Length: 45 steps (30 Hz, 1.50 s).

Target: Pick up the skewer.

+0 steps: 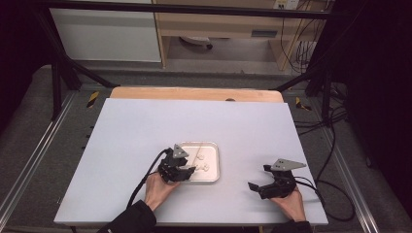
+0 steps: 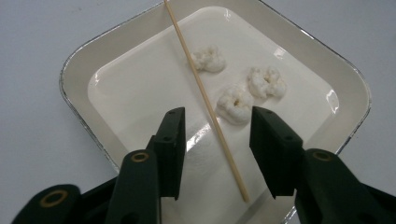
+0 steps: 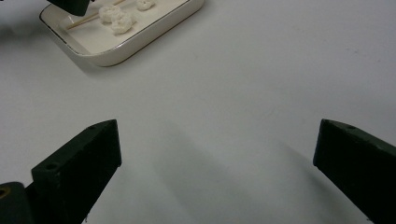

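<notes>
Left tool point(image 2: 215, 128) part-open, jaws straddling wooden skewer point(image 2: 205, 100) without touching, lined up to pinch it. Skewer lies flat in white tray point(image 2: 79, 70) beside three white pieces point(image 2: 236, 103). Right tool point(image 3: 217, 158) wide, parked on surface point(image 3: 261, 84), clear.

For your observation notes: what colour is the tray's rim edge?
Gold on the cream tray, best in the right gripper view.

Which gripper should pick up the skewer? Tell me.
Left. The left gripper hangs over the tray with the skewer between its open jaws; the right gripper rests apart on the table.
</notes>
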Each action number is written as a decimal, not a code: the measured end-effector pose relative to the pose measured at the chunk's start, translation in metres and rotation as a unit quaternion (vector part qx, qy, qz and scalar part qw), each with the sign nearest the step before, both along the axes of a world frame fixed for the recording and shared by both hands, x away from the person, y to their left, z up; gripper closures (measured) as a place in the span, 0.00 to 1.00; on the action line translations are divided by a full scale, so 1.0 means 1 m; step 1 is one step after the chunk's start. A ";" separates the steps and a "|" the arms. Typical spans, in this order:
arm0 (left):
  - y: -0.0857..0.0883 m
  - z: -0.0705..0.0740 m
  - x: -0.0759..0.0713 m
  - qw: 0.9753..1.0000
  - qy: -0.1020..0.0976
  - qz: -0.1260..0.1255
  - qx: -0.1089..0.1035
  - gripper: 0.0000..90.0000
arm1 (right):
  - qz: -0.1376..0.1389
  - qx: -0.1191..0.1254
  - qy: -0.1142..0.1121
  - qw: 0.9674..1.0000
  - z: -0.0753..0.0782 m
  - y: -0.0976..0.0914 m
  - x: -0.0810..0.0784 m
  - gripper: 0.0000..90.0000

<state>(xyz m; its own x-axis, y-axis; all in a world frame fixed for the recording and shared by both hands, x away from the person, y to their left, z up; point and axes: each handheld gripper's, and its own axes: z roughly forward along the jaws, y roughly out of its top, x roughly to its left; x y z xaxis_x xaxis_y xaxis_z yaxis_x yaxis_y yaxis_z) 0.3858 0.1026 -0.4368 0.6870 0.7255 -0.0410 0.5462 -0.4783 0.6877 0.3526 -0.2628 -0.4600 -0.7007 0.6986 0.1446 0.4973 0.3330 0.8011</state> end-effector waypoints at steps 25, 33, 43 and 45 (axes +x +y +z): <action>-0.008 -0.006 -0.002 0.999 0.006 0.032 -0.003 0.94 | 0.001 -0.001 0.001 1.000 0.000 0.000 0.000 0.02; -0.007 -0.007 -0.003 0.999 0.007 0.041 -0.010 0.96 | 0.002 -0.002 0.001 1.000 0.000 0.000 0.000 0.02; -0.006 -0.008 -0.004 0.999 0.003 0.040 -0.016 0.98 | 0.002 -0.002 0.001 1.000 0.000 0.000 0.000 0.02; -0.006 -0.007 -0.004 0.999 0.000 0.038 -0.018 0.98 | 0.002 -0.002 0.001 1.000 0.000 0.000 0.000 0.02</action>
<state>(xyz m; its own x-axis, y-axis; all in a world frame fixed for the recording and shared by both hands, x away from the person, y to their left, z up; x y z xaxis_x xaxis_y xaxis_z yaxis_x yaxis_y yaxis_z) 0.3814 0.0966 -0.4443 0.6292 0.7741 -0.0690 0.5810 -0.4095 0.7034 0.3529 -0.2627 -0.4602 -0.7036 0.6959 0.1441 0.4979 0.3379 0.7987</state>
